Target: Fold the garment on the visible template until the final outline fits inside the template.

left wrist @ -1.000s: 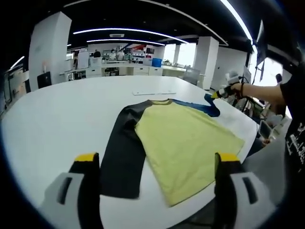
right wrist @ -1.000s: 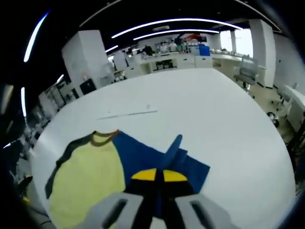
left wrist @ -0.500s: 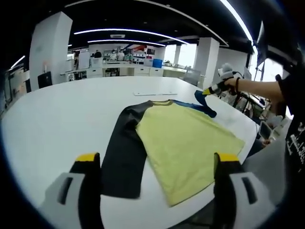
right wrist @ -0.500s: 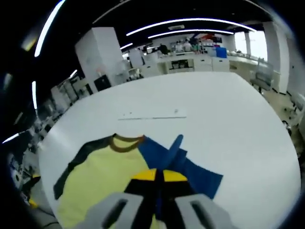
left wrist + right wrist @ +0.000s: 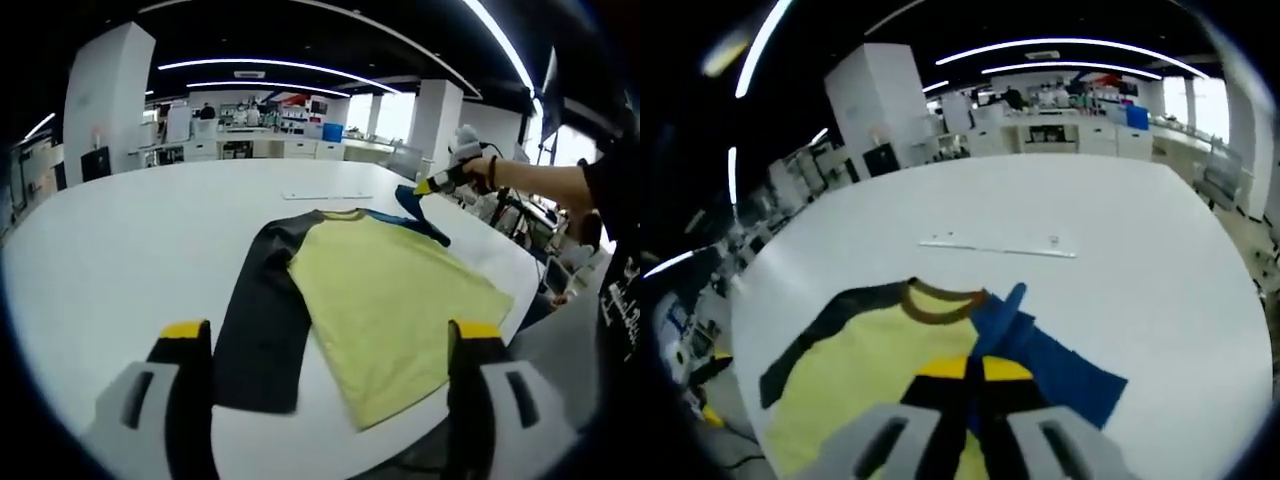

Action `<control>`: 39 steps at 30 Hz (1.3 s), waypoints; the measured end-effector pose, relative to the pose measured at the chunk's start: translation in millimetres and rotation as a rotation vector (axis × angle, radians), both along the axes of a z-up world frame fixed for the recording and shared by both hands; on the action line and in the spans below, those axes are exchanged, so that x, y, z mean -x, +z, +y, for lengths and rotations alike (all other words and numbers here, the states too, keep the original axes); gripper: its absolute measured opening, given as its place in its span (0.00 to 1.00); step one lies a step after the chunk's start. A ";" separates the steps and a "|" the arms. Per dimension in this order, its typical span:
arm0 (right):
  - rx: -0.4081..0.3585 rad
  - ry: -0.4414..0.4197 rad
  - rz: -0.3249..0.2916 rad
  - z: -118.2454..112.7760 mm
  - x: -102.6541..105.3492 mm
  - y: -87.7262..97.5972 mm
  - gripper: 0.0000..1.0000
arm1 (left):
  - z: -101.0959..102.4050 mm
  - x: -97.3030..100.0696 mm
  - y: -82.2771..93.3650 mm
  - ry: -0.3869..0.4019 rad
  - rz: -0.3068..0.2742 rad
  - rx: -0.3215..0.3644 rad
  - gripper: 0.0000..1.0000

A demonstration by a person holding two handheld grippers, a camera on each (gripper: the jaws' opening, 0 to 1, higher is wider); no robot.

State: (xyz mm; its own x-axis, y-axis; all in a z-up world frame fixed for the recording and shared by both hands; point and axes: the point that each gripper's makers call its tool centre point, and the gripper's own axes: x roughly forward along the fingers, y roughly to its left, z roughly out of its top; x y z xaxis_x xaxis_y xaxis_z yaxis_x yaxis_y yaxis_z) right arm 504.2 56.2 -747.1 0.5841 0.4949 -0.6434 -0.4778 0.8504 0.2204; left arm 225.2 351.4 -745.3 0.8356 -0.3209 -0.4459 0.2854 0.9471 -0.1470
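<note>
Between my right gripper's [image 5: 974, 372] 2 closed jaws I have the blue sleeve [image 5: 1040, 360] pinched and lifted off the table [image 5: 1120, 240]. Ahead of them the shirt [image 5: 390, 290] lies flat, yellow body up, black sleeve [image 5: 262, 320] spread out beyond my left gripper [image 5: 325, 335], whose jaws stand wide apart holding nothing. I judge the fold goes best by carrying the blue sleeve across the yellow panel, laying it down taut and unwrinkled. Farther off lies a thin strip [image 5: 998, 248], perhaps the template's edge. No legible writing anywhere
</note>
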 end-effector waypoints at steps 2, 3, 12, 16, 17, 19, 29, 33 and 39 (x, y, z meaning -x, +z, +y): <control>-0.004 0.009 0.001 6.4 -1.6 1.8 0.00 | -2.1 0.1 -0.1 -0.005 0.002 0.001 0.95; -0.007 0.008 0.004 9.2 -1.8 2.6 0.00 | -2.5 0.0 -0.6 -0.007 0.003 0.000 0.95; 0.012 0.049 0.002 43.7 -1.9 7.5 0.00 | -3.6 -0.7 -3.5 -0.013 0.013 -0.003 0.94; 0.039 0.075 -0.004 58.3 9.8 9.2 0.00 | -2.5 -0.6 -4.5 -0.009 0.014 0.002 0.94; 0.043 0.084 -0.010 63.2 10.1 9.9 0.00 | -2.8 -0.2 -5.3 -0.011 0.017 0.002 0.94; 0.052 0.106 -0.019 70.3 9.0 10.3 0.00 | -2.5 0.4 -6.5 -0.010 0.018 0.004 0.94; 0.069 0.200 -0.033 109.9 23.5 6.2 0.00 | 2.5 3.7 -7.6 0.005 0.019 0.011 0.94; 0.096 0.258 -0.043 121.6 34.8 2.6 0.00 | 4.0 4.9 -9.0 0.009 0.024 0.009 0.94; 0.082 0.323 -0.040 138.7 51.0 0.8 0.00 | 3.1 6.2 -15.6 0.011 0.040 0.011 0.93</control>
State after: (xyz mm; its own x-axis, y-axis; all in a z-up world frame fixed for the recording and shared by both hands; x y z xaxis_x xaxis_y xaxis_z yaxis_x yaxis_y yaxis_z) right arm 453.2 194.9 -746.3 0.4310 0.6066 -0.6680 -0.7328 0.6673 0.1331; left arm 219.0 354.5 -760.9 0.8205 -0.3168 -0.4758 0.2686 0.9484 -0.1683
